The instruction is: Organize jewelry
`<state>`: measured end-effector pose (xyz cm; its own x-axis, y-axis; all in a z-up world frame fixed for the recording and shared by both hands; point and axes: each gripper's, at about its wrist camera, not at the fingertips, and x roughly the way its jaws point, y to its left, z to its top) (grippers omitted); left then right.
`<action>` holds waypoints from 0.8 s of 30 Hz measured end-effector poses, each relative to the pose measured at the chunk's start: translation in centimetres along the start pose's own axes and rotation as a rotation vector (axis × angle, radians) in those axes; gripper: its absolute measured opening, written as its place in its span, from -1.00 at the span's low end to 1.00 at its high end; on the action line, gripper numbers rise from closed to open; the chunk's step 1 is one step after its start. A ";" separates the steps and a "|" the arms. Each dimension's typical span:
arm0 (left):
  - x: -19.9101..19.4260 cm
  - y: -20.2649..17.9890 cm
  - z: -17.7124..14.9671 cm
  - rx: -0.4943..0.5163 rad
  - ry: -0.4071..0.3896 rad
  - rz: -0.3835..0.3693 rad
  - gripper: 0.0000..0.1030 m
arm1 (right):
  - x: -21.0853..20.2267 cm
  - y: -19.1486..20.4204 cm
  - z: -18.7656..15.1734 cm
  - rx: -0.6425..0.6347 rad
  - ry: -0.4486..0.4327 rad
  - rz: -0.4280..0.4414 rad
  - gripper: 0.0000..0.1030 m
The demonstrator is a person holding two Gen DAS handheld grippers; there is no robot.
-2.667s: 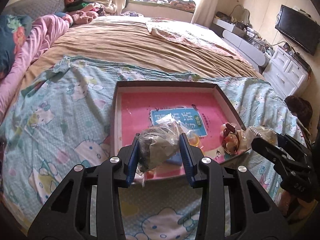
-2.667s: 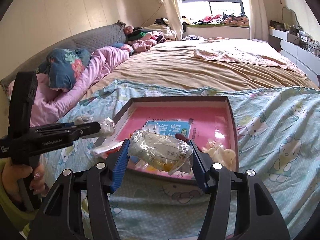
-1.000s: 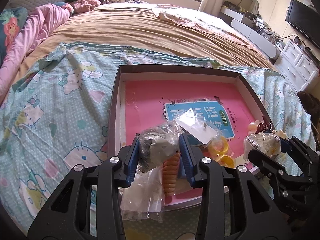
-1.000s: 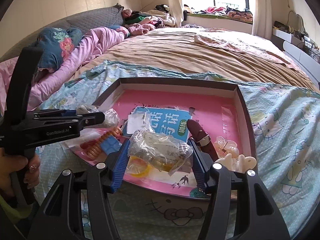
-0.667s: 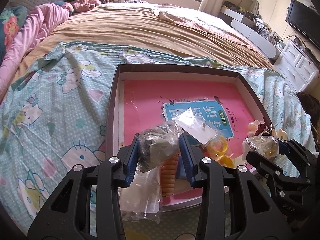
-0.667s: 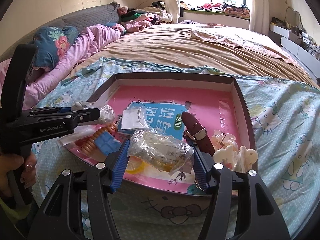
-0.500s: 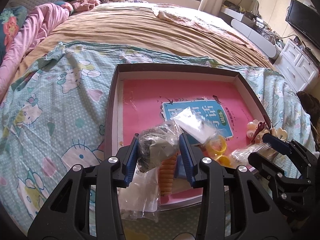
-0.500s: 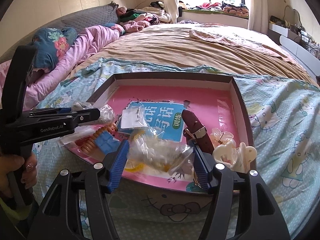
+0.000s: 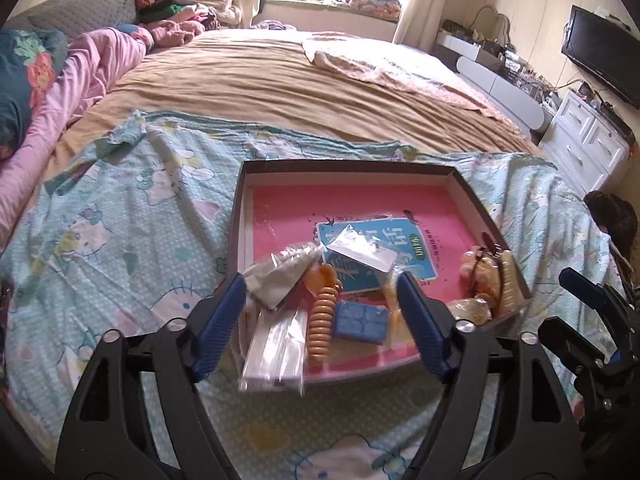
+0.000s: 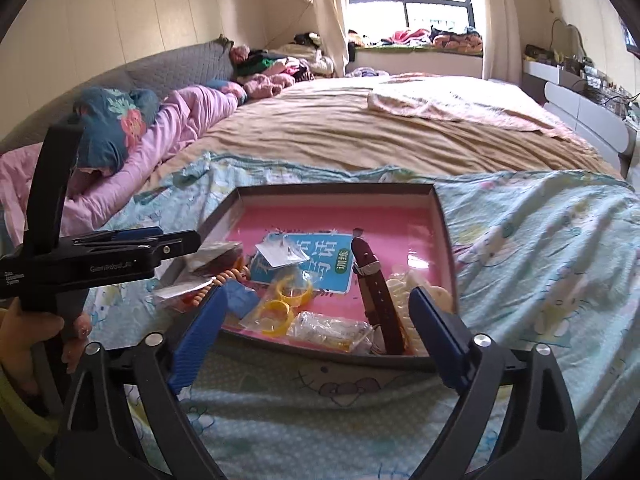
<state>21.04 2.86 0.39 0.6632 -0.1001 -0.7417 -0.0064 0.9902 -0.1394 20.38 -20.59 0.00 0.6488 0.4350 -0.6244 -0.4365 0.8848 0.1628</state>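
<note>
Both my tongs are spread wide, nothing clamped. Left tongs [image 9: 320, 322] sit at lower centre of the left wrist view, hanging over the near edge of the tray [image 9: 240, 200]; right tongs [image 10: 316, 330] sit at lower centre of the right wrist view, over the same near edge further right. The tray is a shallow dark-walled box with a pink floor and a blue printed card [image 10: 320, 260] in the middle, lying on the Hello Kitty sheet [image 9: 120, 240] on the bed. Jewelry is all in the tray's near half. Left wrist view: grey-white bagged item [image 9: 276, 280] just beside my left blue pad, a flat clear bag [image 9: 276, 356] hanging over the tray's near wall, orange beaded coil [image 9: 322, 326] touching a blue square box [image 9: 362, 320], a small bagged white card [image 9: 362, 254] on the blue card. Right wrist view: yellow rings in a bag [image 10: 280, 308], a clear bag of small pieces [image 10: 328, 328] against the near wall between my pads, dark red watch strap [image 10: 376, 292] running toward the near wall, cream hair clips [image 10: 416, 292] in the tray's near right corner. Left tongs also show side-on at middle left of the right wrist view, tip over the tray's left edge, with my hand [image 10: 36, 336] on the grip.
</note>
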 end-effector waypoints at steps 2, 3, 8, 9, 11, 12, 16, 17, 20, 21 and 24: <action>-1.3 -0.2 -0.5 -0.002 -0.014 0.003 0.59 | -1.2 0.0 -0.1 0.001 -0.017 -0.002 0.85; -1.7 -0.3 -0.7 -0.002 -0.017 0.004 0.62 | -1.7 0.1 -0.2 0.003 -0.023 -0.004 0.87; -4.3 -0.4 -2.5 0.002 -0.028 0.003 0.81 | -3.8 0.1 -0.9 0.001 -0.038 -0.015 0.90; -4.9 -0.3 -3.0 -0.002 -0.027 0.004 0.81 | -3.9 0.2 -1.1 0.000 -0.037 -0.018 0.90; -5.8 -0.1 -3.9 -0.008 -0.033 0.001 0.81 | -4.4 0.3 -1.6 0.002 -0.031 -0.022 0.90; -6.1 -0.1 -4.3 -0.007 -0.033 0.003 0.81 | -4.6 0.3 -2.0 0.002 -0.028 -0.022 0.90; -7.3 0.1 -6.1 -0.011 -0.023 0.025 0.81 | -5.2 0.7 -3.0 0.006 -0.008 -0.024 0.90; -7.5 0.1 -6.4 -0.011 -0.024 0.029 0.81 | -5.3 0.9 -3.2 0.005 -0.003 -0.024 0.90; -8.0 0.2 -7.4 -0.020 -0.019 0.041 0.81 | -5.7 1.3 -3.8 0.000 0.002 -0.026 0.91; -8.1 0.2 -7.7 -0.023 -0.017 0.042 0.81 | -5.8 1.3 -4.0 0.002 0.005 -0.025 0.91; -8.4 0.2 -8.6 -0.017 -0.012 0.042 0.81 | -6.0 1.6 -4.6 0.004 0.018 -0.020 0.91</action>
<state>9.03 3.04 0.99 0.6712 -0.0574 -0.7391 -0.0473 0.9916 -0.1200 12.93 -22.51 0.49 0.6462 0.4141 -0.6411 -0.4212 0.8940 0.1528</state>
